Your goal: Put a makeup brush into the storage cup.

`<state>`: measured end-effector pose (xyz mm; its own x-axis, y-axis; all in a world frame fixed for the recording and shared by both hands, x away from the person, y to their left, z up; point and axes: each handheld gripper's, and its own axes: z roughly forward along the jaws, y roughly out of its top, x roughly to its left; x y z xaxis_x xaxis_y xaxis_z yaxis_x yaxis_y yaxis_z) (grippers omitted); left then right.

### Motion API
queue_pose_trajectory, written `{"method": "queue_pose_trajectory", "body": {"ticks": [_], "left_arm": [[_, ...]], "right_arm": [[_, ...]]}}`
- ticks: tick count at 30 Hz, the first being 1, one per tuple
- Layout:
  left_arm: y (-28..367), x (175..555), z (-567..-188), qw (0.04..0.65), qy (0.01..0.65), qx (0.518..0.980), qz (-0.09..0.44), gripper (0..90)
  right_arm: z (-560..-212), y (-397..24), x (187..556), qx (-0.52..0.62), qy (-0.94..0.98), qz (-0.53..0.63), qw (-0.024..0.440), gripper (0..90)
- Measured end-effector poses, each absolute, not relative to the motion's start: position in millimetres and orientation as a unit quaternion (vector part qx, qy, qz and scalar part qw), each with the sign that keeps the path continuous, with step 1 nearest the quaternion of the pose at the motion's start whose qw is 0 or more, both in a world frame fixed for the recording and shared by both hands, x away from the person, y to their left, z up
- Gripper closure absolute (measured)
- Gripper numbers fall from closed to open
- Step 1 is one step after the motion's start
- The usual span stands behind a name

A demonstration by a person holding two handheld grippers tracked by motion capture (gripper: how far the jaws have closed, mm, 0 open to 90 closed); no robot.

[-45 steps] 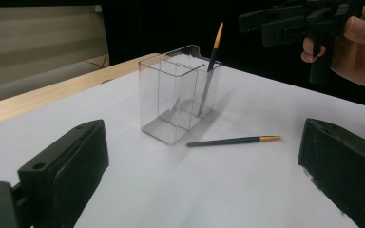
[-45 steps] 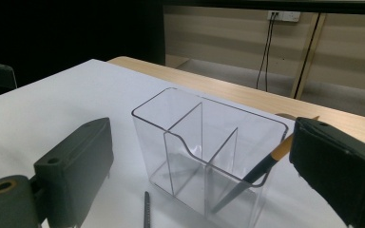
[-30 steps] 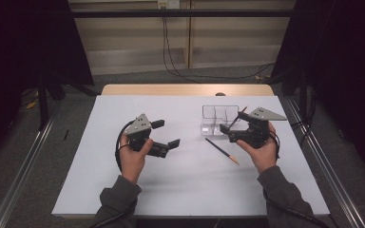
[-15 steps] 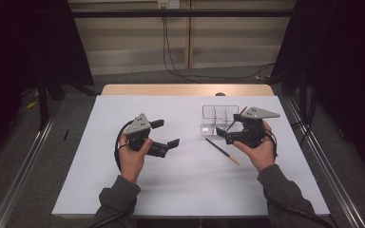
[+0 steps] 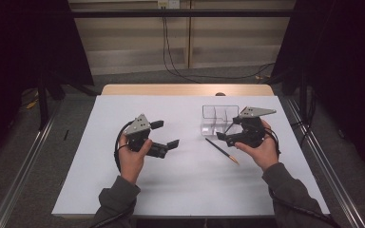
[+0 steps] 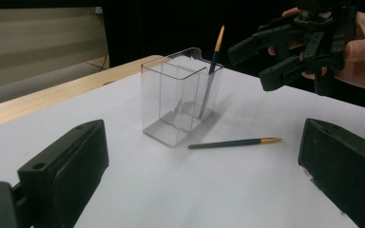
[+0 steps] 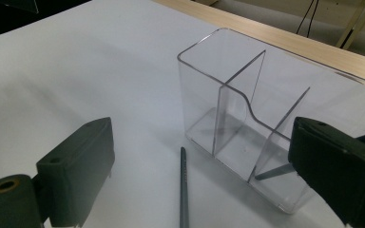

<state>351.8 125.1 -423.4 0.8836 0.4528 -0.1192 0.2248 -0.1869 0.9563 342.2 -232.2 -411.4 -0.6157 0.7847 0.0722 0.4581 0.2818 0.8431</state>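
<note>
A clear plastic organizer with dividers stands on the white table right of centre. One dark pencil leans upright in its end compartment. A second dark pencil with an orange tip lies flat on the table just in front of the organizer. My right gripper is open, hovering beside the organizer and above the lying pencil. Nothing is between the fingers of my open left gripper, which is held over the table's middle and points toward the organizer.
The white table top spreads wide on all sides, with a wooden strip along its far edge. Cables hang behind the table. Metal rails run along the floor at both sides.
My right gripper has shifted a little to the left and nearer the person, closer to the lying pencil. The left gripper, organizer and pencils have stayed put.
</note>
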Motion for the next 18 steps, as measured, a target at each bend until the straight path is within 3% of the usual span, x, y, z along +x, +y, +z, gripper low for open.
{"method": "queue_pose_trajectory", "body": {"ticks": [18], "left_arm": [[125.3, 351.7, -423.4, 0.596, 0.221, 0.766, 0.096, 2.6]], "right_arm": [[-406.5, -238.9, 344.6, 0.395, 0.809, 0.404, 0.164, 8.8]]}}
